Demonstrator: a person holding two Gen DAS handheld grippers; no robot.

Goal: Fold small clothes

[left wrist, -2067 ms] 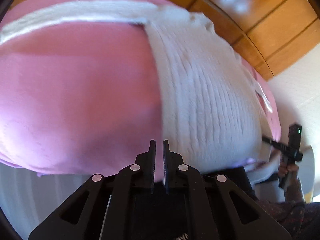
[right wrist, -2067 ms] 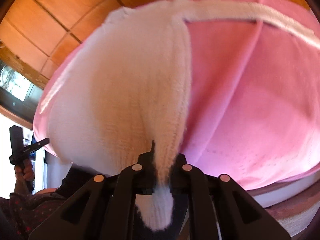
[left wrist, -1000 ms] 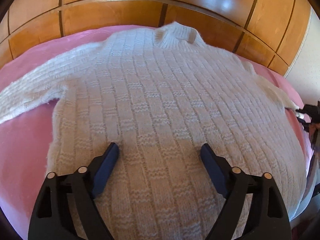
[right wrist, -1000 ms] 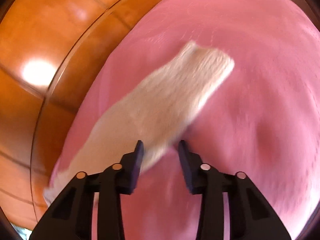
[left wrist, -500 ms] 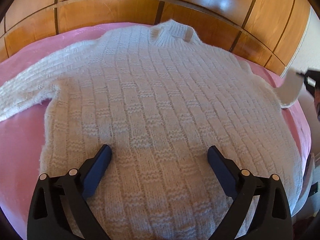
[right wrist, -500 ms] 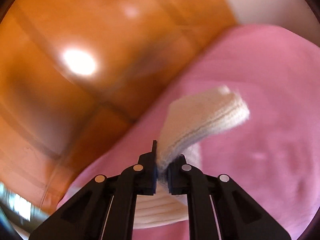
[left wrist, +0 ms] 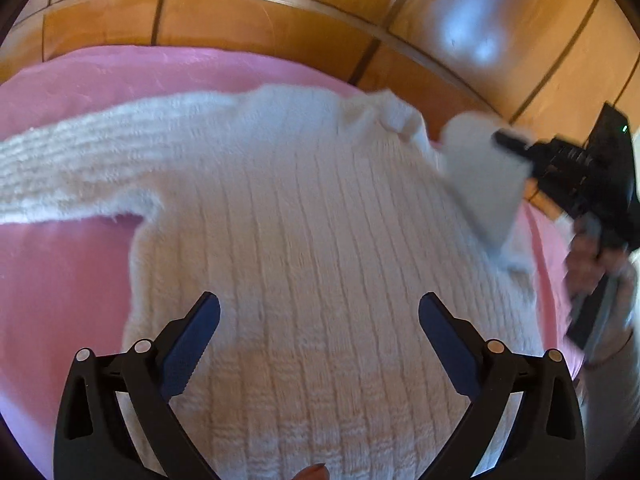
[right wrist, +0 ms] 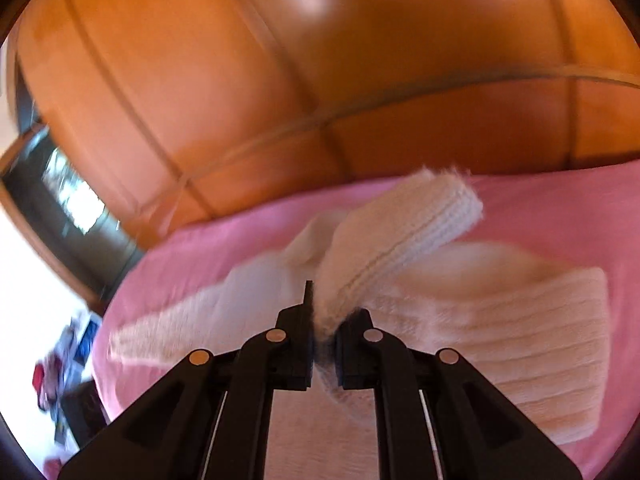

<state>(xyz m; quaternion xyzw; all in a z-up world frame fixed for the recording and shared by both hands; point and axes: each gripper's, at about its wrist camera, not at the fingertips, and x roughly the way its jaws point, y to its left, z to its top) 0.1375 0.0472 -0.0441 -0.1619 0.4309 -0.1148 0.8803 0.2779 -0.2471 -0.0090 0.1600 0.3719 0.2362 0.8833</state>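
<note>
My right gripper (right wrist: 323, 334) pinches the white knitted sweater's (left wrist: 320, 240) sleeve (right wrist: 400, 220), probably cuff; lay it flat across the body. Left gripper (left wrist: 319, 320) gapes, empty.

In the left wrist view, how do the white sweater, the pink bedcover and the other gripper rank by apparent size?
1. White sweater, filling most of the frame.
2. Pink bedcover; partly hidden under the sweater, so its true size is unsure.
3. Right gripper, small and farther away.
</note>
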